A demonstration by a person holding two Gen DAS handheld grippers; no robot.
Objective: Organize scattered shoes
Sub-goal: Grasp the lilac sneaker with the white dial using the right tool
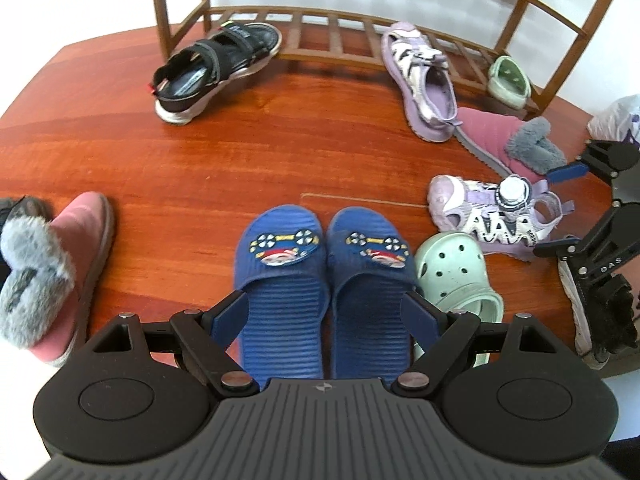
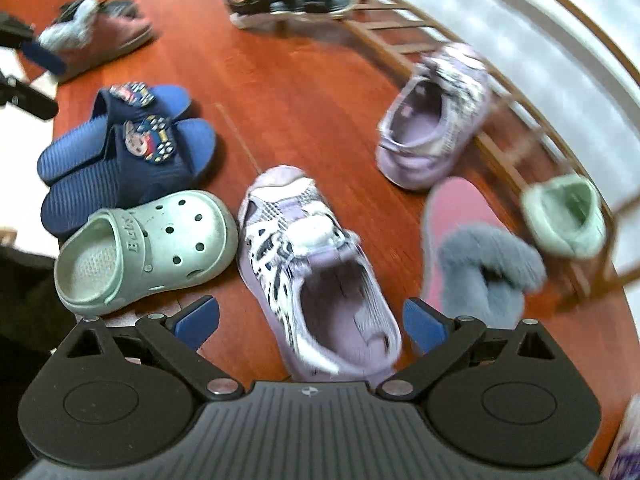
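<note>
Two ribbed blue slippers (image 1: pixel 326 280), side-by-side

Left gripper (image 1: pixel 326 312): black linkage arms, blue pads on the fingers (image 1: pixel 227 318), silver pivot screws, two round black discs flanking a ribbed grey centre body with a small diamond logo. Right gripper (image 2: pixel 312 320): same build, with blue finger pads (image 2: pixel 425 325), silver screws, ribbed grey housing and the same logo. In the left wrist view, the right gripper's black arm shows white "DAS" lettering and small silver screw heads.
</note>
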